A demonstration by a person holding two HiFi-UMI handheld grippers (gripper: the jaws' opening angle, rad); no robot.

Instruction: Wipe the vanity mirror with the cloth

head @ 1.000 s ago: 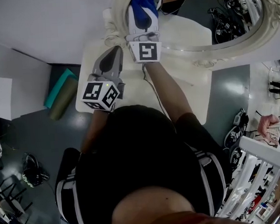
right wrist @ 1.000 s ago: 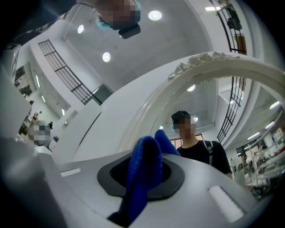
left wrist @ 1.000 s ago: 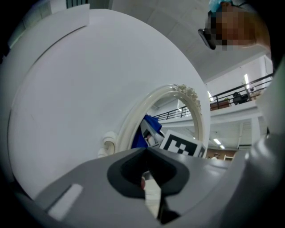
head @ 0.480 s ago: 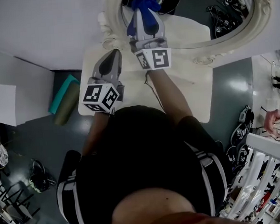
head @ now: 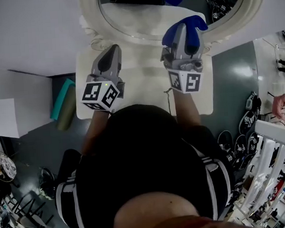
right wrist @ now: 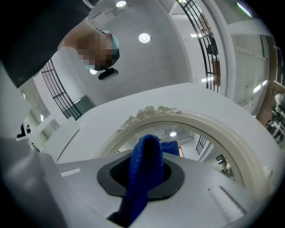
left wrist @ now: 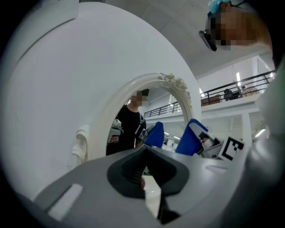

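Cloth [head: 191, 26], one blue piece, is clamped between the jaws of my right tongs [head: 180, 35], close to the lower right rim of the single oval vanity mirror [head: 141, 23]. My left tongs [head: 111, 52] are pressed together with nothing between them, pointing at the mirror's lower left rim. Both pairs of tongs hang over the one white table [head: 145, 86] below the mirror.

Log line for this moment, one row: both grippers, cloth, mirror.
left gripper: shut, empty | right gripper: shut on blue cloth | mirror: cloth near lower right rim, contact with glass unclear
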